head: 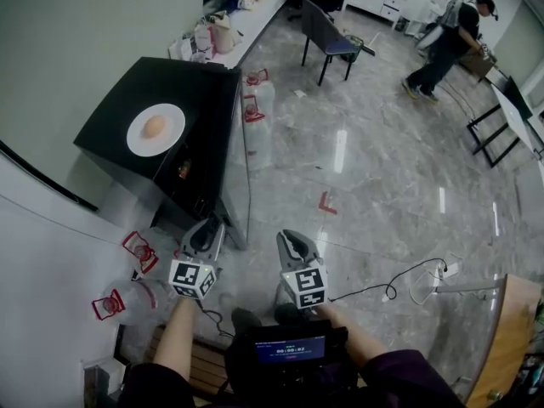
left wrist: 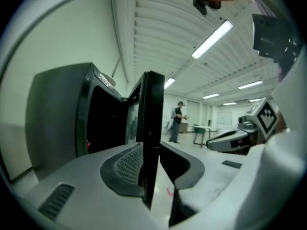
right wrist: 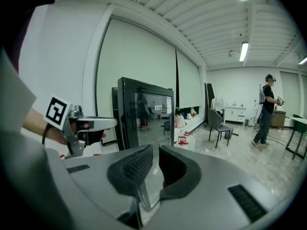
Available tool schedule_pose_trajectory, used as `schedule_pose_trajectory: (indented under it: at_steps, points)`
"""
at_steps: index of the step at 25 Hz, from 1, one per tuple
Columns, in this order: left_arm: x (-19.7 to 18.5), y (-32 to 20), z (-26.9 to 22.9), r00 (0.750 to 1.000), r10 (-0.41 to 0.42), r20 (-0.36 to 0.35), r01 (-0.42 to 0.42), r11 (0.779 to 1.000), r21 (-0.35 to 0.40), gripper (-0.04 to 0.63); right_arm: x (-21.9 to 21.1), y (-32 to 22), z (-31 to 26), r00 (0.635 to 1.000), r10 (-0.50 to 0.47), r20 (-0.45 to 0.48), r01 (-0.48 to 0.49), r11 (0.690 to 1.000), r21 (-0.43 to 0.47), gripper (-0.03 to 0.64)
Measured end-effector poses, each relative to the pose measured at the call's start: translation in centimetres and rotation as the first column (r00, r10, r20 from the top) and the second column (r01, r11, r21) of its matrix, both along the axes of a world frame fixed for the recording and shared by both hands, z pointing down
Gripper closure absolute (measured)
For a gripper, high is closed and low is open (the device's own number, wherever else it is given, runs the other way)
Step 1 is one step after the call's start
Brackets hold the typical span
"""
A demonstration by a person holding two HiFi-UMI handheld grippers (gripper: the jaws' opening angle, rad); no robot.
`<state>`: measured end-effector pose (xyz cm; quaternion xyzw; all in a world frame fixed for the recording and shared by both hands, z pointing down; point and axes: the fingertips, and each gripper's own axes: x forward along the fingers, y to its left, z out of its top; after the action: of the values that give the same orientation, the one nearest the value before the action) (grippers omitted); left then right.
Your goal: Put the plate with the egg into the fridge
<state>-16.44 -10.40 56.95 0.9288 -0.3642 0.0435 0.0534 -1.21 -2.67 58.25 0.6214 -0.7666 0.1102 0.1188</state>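
Note:
A white plate (head: 155, 130) with a brown egg (head: 154, 127) lies on top of the small black fridge (head: 106, 134) at the left of the head view. The fridge door (head: 240, 160) stands swung open toward me. My left gripper (head: 210, 226) is at the door's free edge. In the left gripper view that dark door edge (left wrist: 152, 109) runs between the jaws of the left gripper (left wrist: 152, 150), which are shut on it. My right gripper (head: 293, 238) hovers to the right of the door. Its jaws are shut with nothing in them (right wrist: 156, 150).
Water jugs with red handles (head: 136, 253) stand on the floor left of my hands, and more (head: 259, 100) stand behind the door. A grey chair (head: 327, 36) and a person (head: 446, 53) are far off. A cable (head: 399, 283) lies at the right.

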Motion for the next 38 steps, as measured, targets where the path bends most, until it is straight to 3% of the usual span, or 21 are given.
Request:
schedule_pose_trajectory:
  at_steps: [3, 6, 11, 19, 31, 38]
  points:
    - [-1.1, -2.5, 0.5, 0.985, 0.156, 0.069, -0.152, 0.986, -0.068, 0.497, -1.4, -0.6, 0.2, 1.000, -0.015, -0.009, 0.015, 1.000, 0.000, 0.586]
    - [-1.2, -2.9, 0.0, 0.967, 0.229, 0.110, -0.222, 0.972, -0.075, 0.497, -2.3, -1.1, 0.1, 1.000, -0.009, -0.005, 0.009, 1.000, 0.003, 0.586]
    - [-1.7, -3.3, -0.1, 0.965, 0.228, 0.131, -0.221, 0.973, -0.068, 0.497, -4.0, -2.4, -0.7, 1.000, 0.000, -0.006, 0.000, 1.000, 0.028, 0.586]
    - [0.7, -2.2, -0.1, 0.947, 0.295, 0.130, -0.286, 0.955, -0.083, 0.499, -5.7, -3.7, -2.2, 0.999, 0.046, 0.001, -0.046, 0.997, 0.069, 0.586]
    - [6.1, -0.1, -0.1, 0.915, 0.394, 0.085, -0.384, 0.916, -0.120, 0.499, -3.7, -3.4, -5.9, 0.988, 0.155, 0.011, -0.155, 0.977, 0.143, 0.584]
    - [11.0, 1.2, 0.0, 0.887, 0.457, 0.071, -0.445, 0.885, -0.134, 0.499, -1.1, -4.3, -8.7, 0.992, 0.125, 0.021, -0.127, 0.973, 0.191, 0.494]
